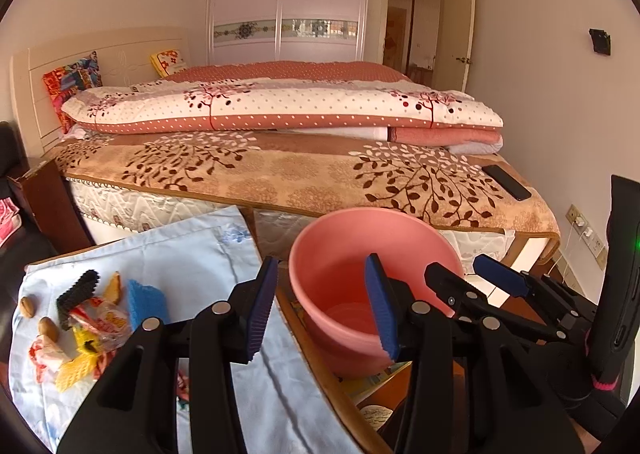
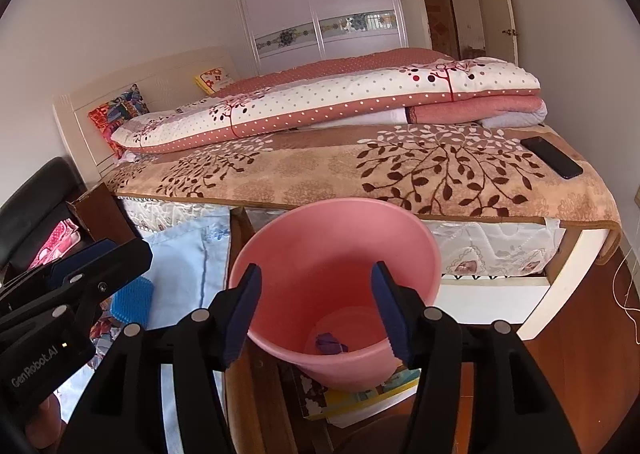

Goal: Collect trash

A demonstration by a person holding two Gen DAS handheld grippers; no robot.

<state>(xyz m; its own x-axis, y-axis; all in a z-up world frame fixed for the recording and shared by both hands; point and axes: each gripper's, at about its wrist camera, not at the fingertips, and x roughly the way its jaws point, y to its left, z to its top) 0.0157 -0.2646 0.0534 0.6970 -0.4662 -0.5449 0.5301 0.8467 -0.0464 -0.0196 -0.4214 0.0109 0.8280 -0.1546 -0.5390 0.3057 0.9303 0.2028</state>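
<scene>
Left wrist view showed the trash heaped near the left edge of the table (image 1: 320, 370), on a pale blue cloth (image 1: 208, 254): crinkled wrappers (image 1: 102, 324), a black ridged piece (image 1: 78, 292), a blue ridged piece (image 1: 146, 302), yellow ridged pieces (image 1: 78, 368), a wedge of peel or crust (image 1: 113, 286) and two nuts (image 1: 28, 306). Several of these touched or overlapped. The pink bin (image 1: 340, 254) stood just off the table's right edge, between table and bed (image 1: 280, 170).

Left tongs (image 1: 324, 314) were spread, nothing between the pads, hovering over the table's right edge and the near rim of the bin. Right tongs (image 2: 316, 310) were likewise spread and empty, above the bin mouth. Right wrist view showed one small purple scrap (image 2: 330, 343) on the bin floor, so judged the collecting as barely begun.

Handling, judged from appearance only:
- Wrappers: very light, thin, probably slick film. Best pinched at a bunched fold, not a flat face; may spring or slip out.
- Ridged pieces: look light and firm, possibly foam or plastic. Ridges should give the pads bite; take across the narrow width.
- Nuts: small, hard, rounded. Likely to roll or squirt sideways; close squarely across the middle.
- Wedge: looks dry and brittle; gentle pinch on the thick end.

Risk: catching the cloth along with a piece, or dragging neighbours in the heap.
</scene>
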